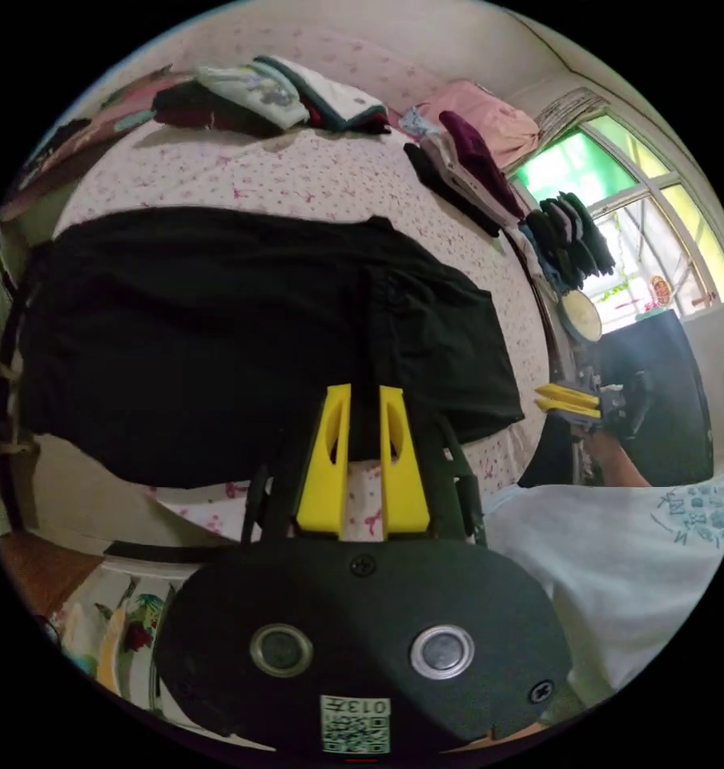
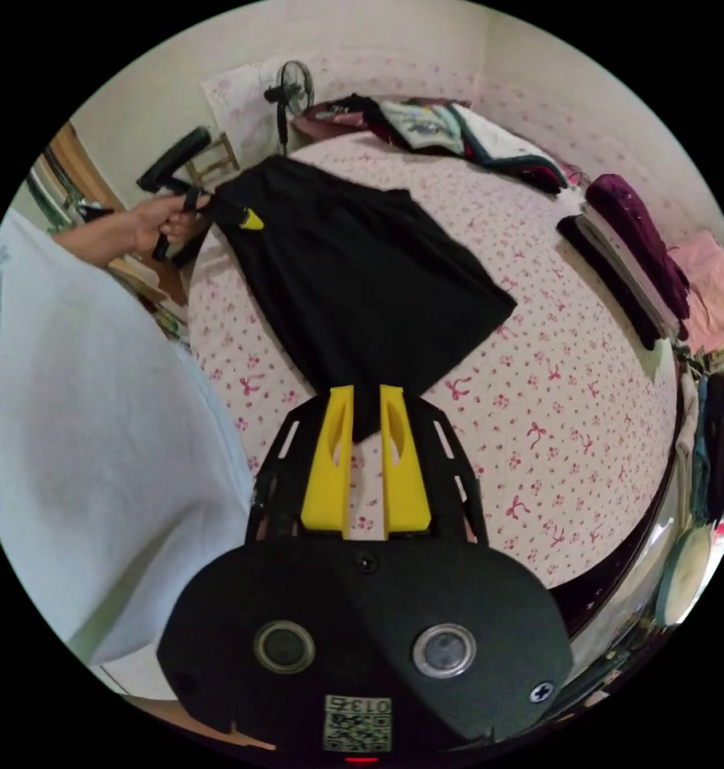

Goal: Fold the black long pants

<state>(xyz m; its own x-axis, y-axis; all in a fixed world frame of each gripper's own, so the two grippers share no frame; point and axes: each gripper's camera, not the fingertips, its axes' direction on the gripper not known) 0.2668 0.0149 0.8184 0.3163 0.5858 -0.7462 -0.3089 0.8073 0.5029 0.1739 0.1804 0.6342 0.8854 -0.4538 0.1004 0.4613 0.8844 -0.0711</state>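
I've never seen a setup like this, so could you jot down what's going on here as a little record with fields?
Setting: bed with a bow-print sheet
Garment: black pants, partly folded, spread on the bed
Left gripper: jaws close together over the pants' edge
Right gripper: jaws close together on a corner of the pants
Nearby: folded clothes piles along the far side

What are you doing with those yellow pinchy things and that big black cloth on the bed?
A person is folding black long pants on a bed with a pink bow-print sheet, using a yellow two-jaw gripper in each hand. The right gripper pinches one edge of the pants and the left gripper pinches another, holding the fabric stretched between them over the bed. Folded clothes stacks lie farther back on the sheet.
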